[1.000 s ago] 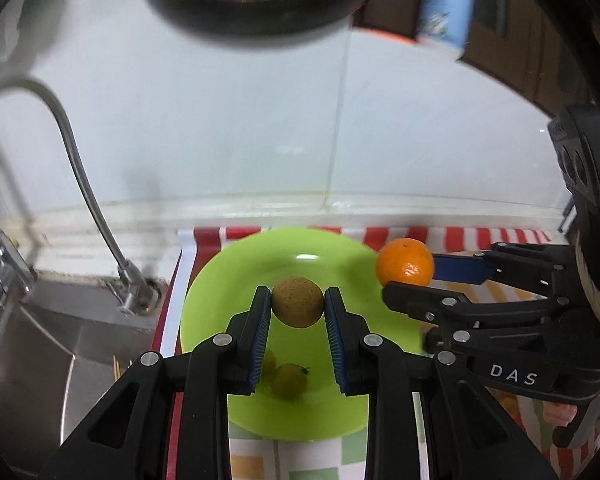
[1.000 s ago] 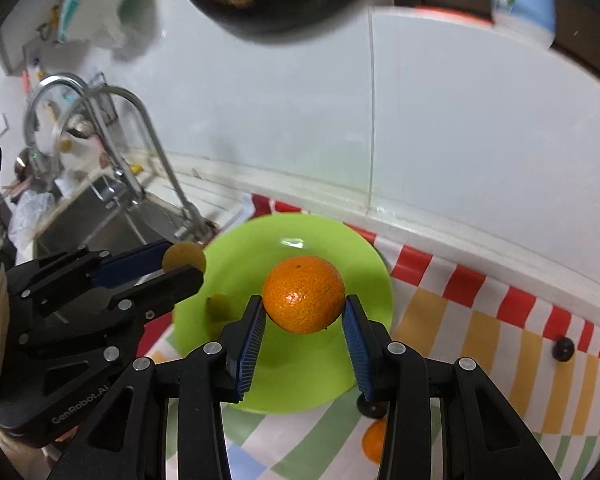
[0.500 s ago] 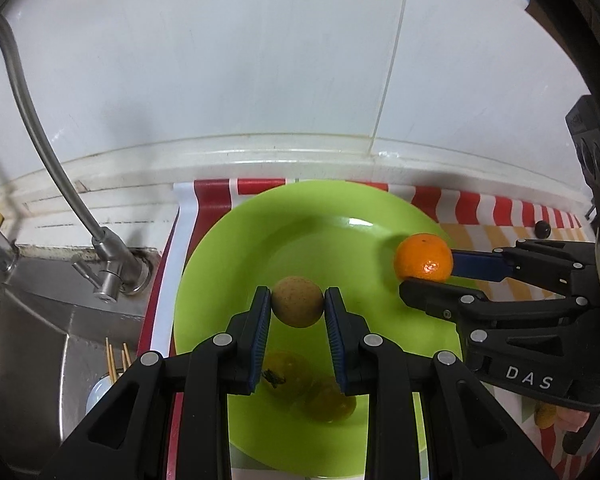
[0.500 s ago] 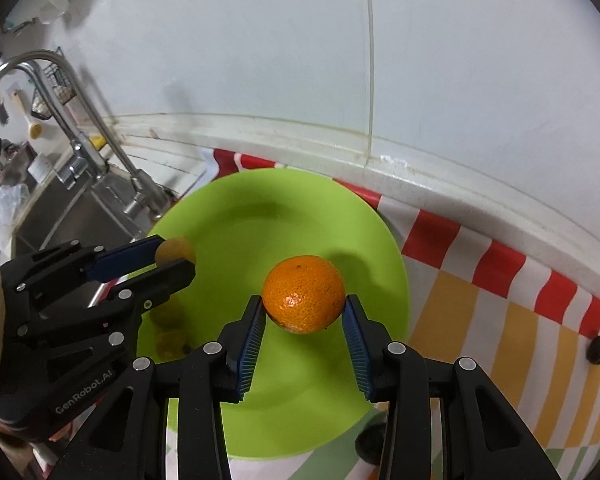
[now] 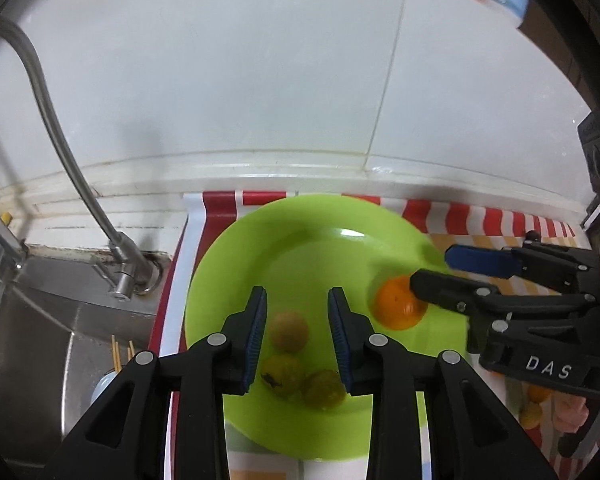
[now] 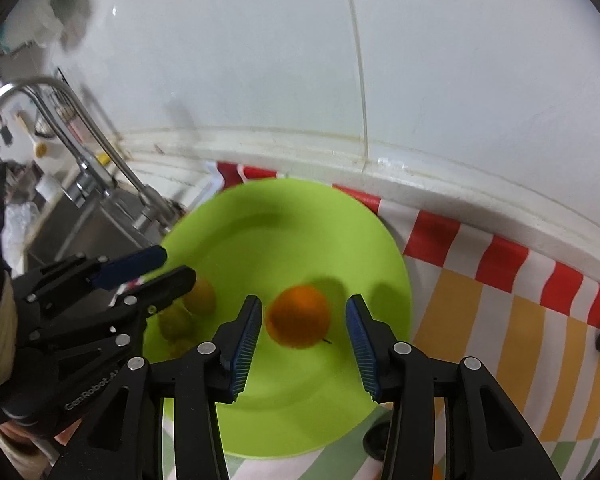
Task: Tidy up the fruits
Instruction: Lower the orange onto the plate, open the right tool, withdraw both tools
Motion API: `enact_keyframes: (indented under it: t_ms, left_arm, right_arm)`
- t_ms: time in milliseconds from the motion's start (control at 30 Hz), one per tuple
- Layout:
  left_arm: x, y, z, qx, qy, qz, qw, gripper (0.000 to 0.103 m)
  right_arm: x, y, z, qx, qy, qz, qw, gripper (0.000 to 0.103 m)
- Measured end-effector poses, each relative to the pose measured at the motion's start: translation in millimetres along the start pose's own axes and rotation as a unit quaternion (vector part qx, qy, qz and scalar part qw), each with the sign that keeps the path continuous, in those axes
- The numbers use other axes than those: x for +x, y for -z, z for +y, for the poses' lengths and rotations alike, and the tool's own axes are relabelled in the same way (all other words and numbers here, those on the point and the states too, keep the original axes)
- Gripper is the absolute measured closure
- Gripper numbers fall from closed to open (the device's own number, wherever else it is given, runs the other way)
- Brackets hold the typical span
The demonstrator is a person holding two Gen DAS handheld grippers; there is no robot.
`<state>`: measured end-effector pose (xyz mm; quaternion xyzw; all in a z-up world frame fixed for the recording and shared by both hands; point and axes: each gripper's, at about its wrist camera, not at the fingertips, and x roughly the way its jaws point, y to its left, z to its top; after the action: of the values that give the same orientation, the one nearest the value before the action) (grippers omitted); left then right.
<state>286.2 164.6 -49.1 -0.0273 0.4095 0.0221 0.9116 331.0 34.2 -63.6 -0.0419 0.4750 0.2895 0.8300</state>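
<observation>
My left gripper [image 5: 296, 312] and right gripper [image 6: 304, 326] both hang with jaws spread, holding nothing. The green plate [image 5: 300, 248] holds the orange [image 6: 299, 322], one tan fruit [image 5: 288, 331] and two yellowish ones [image 5: 283, 372] (bunched together, blurred).

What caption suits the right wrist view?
Open right tool above an orange lying on the green plate.

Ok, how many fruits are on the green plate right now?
4. The orange lies on the right part of the green plate. Three small yellow-brown fruits cluster at its near left: one farther back, two nearer. The grippers may hide more.
</observation>
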Motion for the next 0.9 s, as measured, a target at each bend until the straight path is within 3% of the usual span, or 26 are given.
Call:
enact_keyframes:
  t_ms: [500, 667, 767, 900]
  left_arm:
    - [-104, 23, -52, 0.034, 0.019, -0.087, 0.9954, 0.061]
    - [-132, 40, -73, 0.039, 0.031, -0.101, 0.9936, 0.057]
    - [-141, 50, -84, 0.037, 0.039, -0.103, 0.9932, 0.055]
    - [-147, 62, -97, 0.036, 0.051, -0.1, 0.993, 0.053]
  right_arm:
    - [-114, 36, 5, 0.002, 0.03, -0.104, 0.994, 0.058]
    - [-152, 63, 4, 0.004, 0.049, -0.133, 0.99, 0.057]
    - [-172, 82, 1, 0.011, 0.065, -0.145, 0.987, 0.048]
    - [-189, 103, -5, 0.018, 0.082, -0.152, 0.985, 0.048]
